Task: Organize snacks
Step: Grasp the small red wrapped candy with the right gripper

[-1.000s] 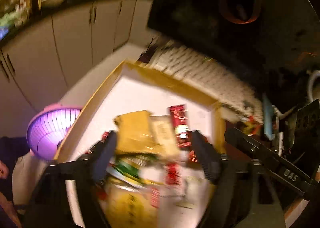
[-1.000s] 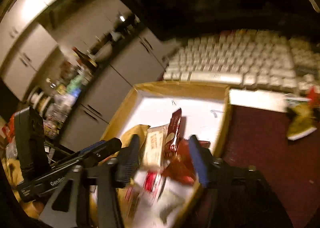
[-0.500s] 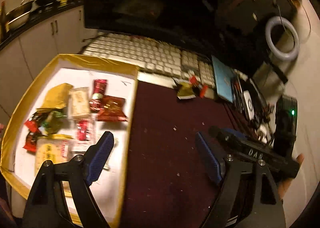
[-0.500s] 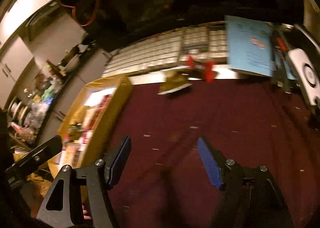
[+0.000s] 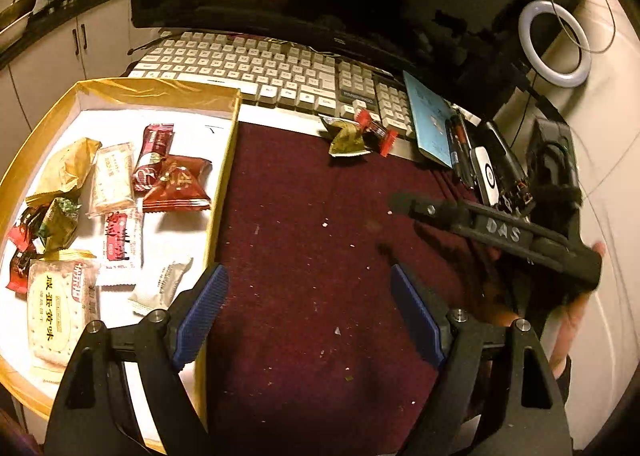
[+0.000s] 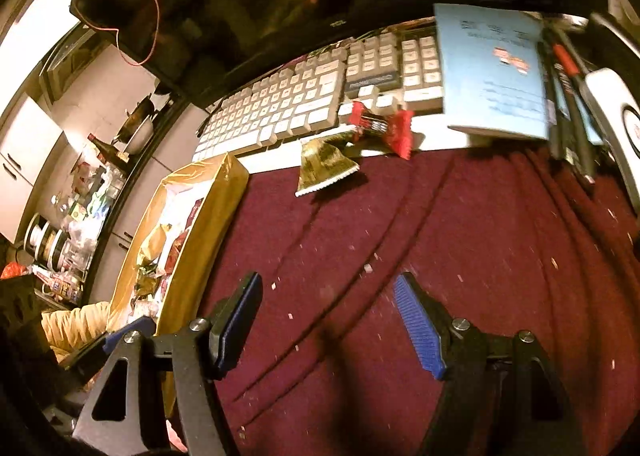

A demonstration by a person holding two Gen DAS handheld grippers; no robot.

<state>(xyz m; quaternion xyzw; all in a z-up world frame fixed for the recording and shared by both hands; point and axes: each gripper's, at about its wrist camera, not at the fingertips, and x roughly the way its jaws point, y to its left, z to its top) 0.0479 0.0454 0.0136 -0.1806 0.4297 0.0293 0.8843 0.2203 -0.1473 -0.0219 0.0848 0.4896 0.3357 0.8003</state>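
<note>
Leftmost: gold-rimmed box (image 5: 224,176) w/ snack packs (image 5: 176,186), printing too small to read. Left gripper (image 5: 310,310) – jaws wide, empty, over maroon cloth (image 5: 304,216). Green-gold packet (image 5: 348,142) & red candy (image 5: 374,128) by keyboard (image 5: 256,68). Right gripper (image 6: 328,322) marked "DAS" – spread, empty.

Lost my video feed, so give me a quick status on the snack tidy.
Left gripper and right gripper open, empty. Gold packet and red candy loose by keyboard, outside box. Path clear.
</note>
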